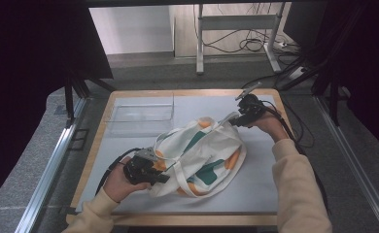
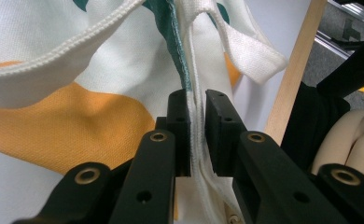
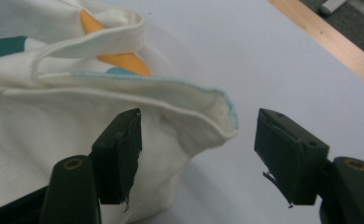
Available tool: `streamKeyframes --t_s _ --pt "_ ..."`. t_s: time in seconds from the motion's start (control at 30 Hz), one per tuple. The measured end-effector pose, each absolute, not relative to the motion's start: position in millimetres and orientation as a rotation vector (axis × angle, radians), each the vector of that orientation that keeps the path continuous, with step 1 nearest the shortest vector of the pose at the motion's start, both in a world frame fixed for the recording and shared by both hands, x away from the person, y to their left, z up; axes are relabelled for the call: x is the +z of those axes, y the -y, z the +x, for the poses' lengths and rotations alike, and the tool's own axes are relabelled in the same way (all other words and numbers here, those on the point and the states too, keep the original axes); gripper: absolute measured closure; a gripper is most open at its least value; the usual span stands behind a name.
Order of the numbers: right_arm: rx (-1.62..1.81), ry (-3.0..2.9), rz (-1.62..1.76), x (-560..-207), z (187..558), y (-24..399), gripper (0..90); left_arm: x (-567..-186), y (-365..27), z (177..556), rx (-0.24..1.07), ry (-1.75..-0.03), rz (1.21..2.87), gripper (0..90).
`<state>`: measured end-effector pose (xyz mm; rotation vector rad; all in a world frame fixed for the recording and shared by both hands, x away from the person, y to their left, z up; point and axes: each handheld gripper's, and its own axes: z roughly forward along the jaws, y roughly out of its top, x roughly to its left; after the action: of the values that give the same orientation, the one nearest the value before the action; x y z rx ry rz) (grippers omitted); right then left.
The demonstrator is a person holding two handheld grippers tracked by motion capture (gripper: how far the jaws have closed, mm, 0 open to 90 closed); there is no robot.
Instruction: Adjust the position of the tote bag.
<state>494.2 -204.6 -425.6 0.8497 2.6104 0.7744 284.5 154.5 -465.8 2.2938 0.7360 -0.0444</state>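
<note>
High view showed a cream tote bag with orange and teal patches lying rumpled in the middle of the counter, on its pale mat. A clear plastic tray sat apart from the bag, toward the far left corner.

The left claw lay at the bag's near left end. In the left gripper view, that claw was clamped on a fold of white fabric and seam, the cloth pinched between the two black pads, with a loose white strap curling just above.

The right claw was at the bag's far right end, close to the mouth. In the right gripper view, the right claw stood wide apart, gripping nothing. The hemmed rim of the bag reached between the jaws, close against the left pad, while the right pad was well clear of the cloth over bare mat.
</note>
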Motion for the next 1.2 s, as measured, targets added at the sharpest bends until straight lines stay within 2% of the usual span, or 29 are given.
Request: streamKeyframes --t_s 0.13,0.2,0.3,0.53,0.6,0.93,1.2 --pt "0.742 -2.668 0.82 -429 502 199 35.0 -465 -154 285 -0.045 -0.735 2.3 81.5" --pt "0.756 -2.684 0.794 -428 505 198 39.3 -465 -155 285 -0.044 -0.736 2.298 81.5" --pt "0.779 -2.713 0.781 -429 506 197 46.9 -466 -155 285 -0.046 -0.736 2.297 81.4" --pt "0.739 -2.707 0.771 -430 505 197 73.4 -466 -155 285 -0.041 -0.738 2.298 81.5" --pt "0.735 -2.708 0.753 -429 504 198 76.8 -466 -154 285 -0.042 -0.737 2.299 81.5" --pt "0.736 -2.685 0.731 -422 496 199 78.4 -466 -155 285 -0.044 -0.738 2.299 82.3" --pt "0.856 -2.638 0.743 -409 474 224 78.9 -462 -161 287 -0.023 -0.759 2.289 84.5"
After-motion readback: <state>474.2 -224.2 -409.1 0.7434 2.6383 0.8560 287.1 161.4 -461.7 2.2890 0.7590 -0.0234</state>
